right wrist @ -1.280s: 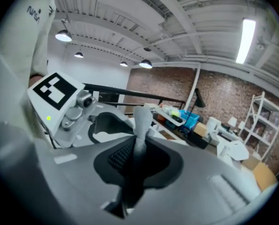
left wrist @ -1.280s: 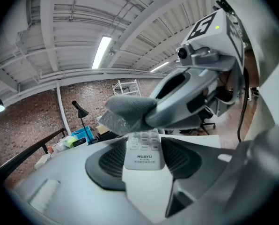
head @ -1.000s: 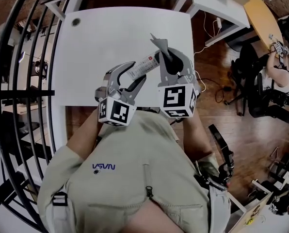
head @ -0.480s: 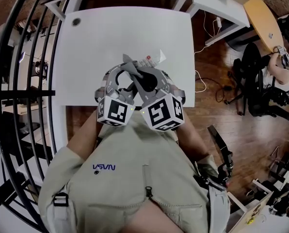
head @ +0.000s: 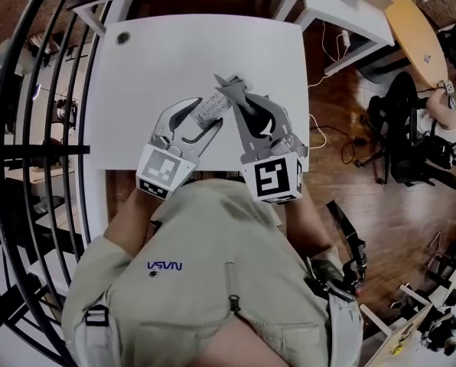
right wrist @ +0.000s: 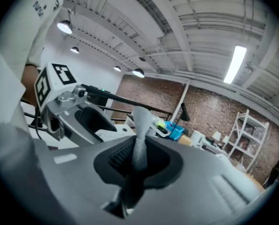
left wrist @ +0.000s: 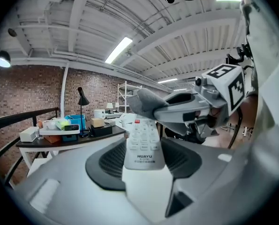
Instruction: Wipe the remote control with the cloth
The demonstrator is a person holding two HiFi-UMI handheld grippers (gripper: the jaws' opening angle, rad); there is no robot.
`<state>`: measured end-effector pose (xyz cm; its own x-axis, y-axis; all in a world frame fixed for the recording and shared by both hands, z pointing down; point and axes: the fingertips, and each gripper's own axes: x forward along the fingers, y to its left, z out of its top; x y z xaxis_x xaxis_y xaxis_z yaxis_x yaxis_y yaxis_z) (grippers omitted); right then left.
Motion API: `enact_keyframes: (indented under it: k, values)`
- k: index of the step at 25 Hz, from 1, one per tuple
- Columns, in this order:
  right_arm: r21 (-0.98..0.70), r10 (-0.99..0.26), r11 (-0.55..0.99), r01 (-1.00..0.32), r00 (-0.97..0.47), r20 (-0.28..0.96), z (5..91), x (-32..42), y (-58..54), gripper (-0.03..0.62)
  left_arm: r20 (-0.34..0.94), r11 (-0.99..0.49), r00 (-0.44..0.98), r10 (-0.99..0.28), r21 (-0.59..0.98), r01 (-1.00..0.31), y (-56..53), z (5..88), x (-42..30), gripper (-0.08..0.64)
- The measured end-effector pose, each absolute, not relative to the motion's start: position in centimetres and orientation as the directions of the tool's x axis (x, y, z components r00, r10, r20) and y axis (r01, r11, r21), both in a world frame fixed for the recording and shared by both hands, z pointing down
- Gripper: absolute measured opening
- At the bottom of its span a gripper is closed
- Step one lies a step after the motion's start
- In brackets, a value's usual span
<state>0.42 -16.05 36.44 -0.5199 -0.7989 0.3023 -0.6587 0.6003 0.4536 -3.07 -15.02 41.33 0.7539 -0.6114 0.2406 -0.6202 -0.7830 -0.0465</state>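
Note:
My left gripper (head: 199, 121) is shut on a white remote control (head: 210, 111) and holds it above the white table (head: 197, 48). In the left gripper view the remote (left wrist: 142, 146) lies lengthwise between the ribbed pads, buttons up. My right gripper (head: 241, 102) is shut on a grey cloth (head: 229, 85), which bunches out past its tips. That cloth (left wrist: 144, 102) rests against the far end of the remote, with the right gripper (left wrist: 195, 108) coming in from the right. The right gripper view has the cloth (right wrist: 139, 142) squeezed upright between the pads.
The table's near edge (head: 213, 168) runs just under the grippers. A black railing (head: 52, 128) curves along the left. A dark side desk (left wrist: 60, 134) carries boxes and a lamp. Someone sits at another desk (head: 442, 121) far right.
The right gripper swung left with the cloth, crossing over the left gripper and remote, then came back right. The left gripper rolled and rose slightly, still holding the remote.

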Motion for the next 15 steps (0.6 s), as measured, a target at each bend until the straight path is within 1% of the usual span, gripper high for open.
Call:
enact_keyframes:
  k: [6, 8, 9, 11, 15]
  values:
    - [0.391, -0.636, 0.767, -0.509, -0.681, 0.362, 38.0, -4.3, -12.2, 0.033, 0.262, -0.785, 0.748, -0.61, -0.068, -0.616, -15.2, 41.6, -3.2, 0.242]
    - [0.39, -0.621, 0.778, -0.493, -0.699, 0.355, 37.6, -4.7, -11.8, 0.034, 0.255, -0.788, 0.756, -0.603, -0.044, -0.614, -15.1, 41.6, -3.3, 0.242]
    - [0.395, -0.635, 0.766, -0.507, -0.693, 0.342, 37.3, -4.5, -11.9, 0.034, 0.245, -0.789, 0.762, -0.599, -0.021, -0.614, -15.1, 41.4, -3.4, 0.242]
    - [0.403, -0.699, 0.708, -0.58, -0.656, 0.285, 36.4, -3.1, -12.9, 0.034, 0.217, -0.789, 0.775, -0.594, 0.033, -0.614, -15.0, 40.9, -3.5, 0.242]
    - [0.381, -0.859, 0.503, -0.776, -0.496, 0.123, 33.9, 1.9, -15.9, 0.034, 0.153, -0.784, 0.801, -0.578, 0.168, -0.598, -14.8, 39.7, -3.7, 0.242]
